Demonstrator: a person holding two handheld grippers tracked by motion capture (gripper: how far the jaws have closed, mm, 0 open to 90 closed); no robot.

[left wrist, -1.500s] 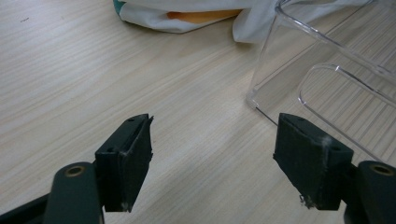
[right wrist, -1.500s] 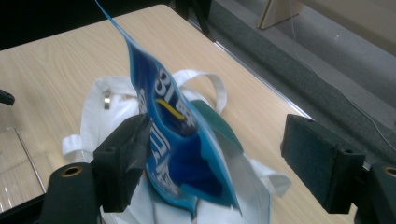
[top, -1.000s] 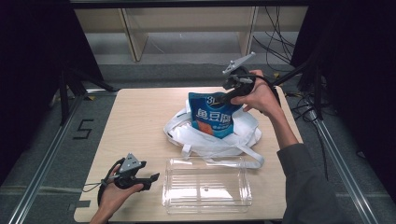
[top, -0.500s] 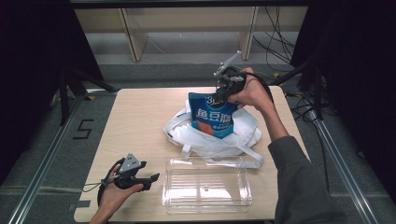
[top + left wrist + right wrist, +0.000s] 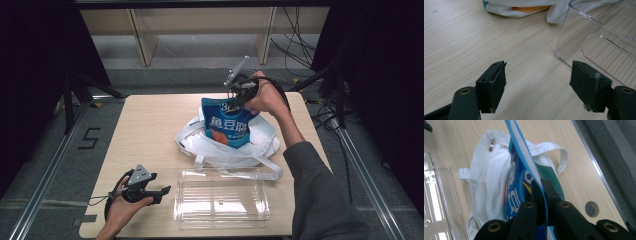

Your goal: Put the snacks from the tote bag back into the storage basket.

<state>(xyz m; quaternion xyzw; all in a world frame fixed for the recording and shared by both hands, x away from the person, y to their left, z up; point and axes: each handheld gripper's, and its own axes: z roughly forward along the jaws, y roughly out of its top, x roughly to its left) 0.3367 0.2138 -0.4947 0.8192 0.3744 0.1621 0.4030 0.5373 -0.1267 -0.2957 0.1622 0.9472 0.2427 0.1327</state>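
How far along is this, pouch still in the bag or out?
Mostly out: the right tool is shut on the top edge of the blue pouch and holds it upright, its bottom still at the white bag. The clear bin looks empty, so placing the pouch there is probably left. The left tool is open, beside the bin.
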